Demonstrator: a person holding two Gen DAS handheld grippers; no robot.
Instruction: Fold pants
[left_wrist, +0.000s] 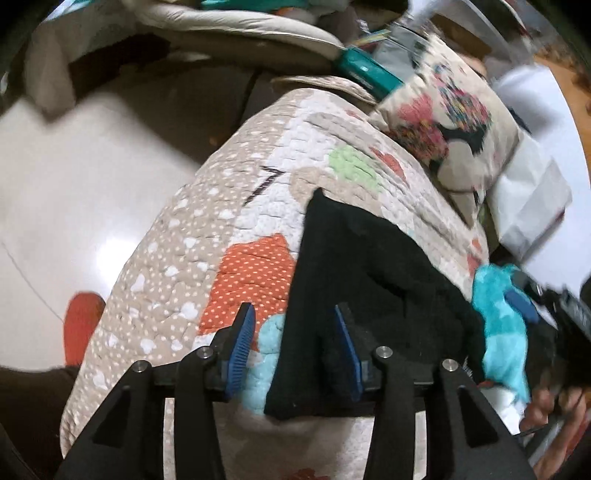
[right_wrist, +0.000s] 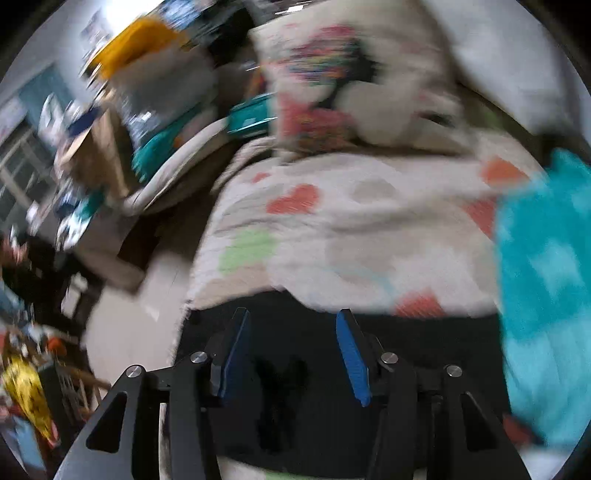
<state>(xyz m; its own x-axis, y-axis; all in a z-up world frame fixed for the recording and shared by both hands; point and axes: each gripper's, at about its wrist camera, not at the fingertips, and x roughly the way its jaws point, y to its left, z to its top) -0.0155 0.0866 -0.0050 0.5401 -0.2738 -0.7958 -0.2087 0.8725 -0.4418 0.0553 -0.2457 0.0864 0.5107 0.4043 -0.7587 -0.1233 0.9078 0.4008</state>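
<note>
Black pants (left_wrist: 369, 273) lie on a patchwork quilt (left_wrist: 207, 236) on a bed. My left gripper (left_wrist: 295, 325) is open over the near left corner of the pants, its jaws either side of the cloth edge. In the left wrist view my right gripper (left_wrist: 546, 295) shows at the right edge, blurred, beside a turquoise cloth (left_wrist: 498, 325). In the blurred right wrist view my right gripper (right_wrist: 295, 332) is open just above the black pants (right_wrist: 314, 387), with nothing between its fingers.
A floral pillow (left_wrist: 443, 122) lies at the head of the bed. The turquoise cloth (right_wrist: 546, 288) lies right of the pants. A pale floor (left_wrist: 74, 192) runs along the bed's left side, with cluttered furniture (right_wrist: 92, 147) beyond.
</note>
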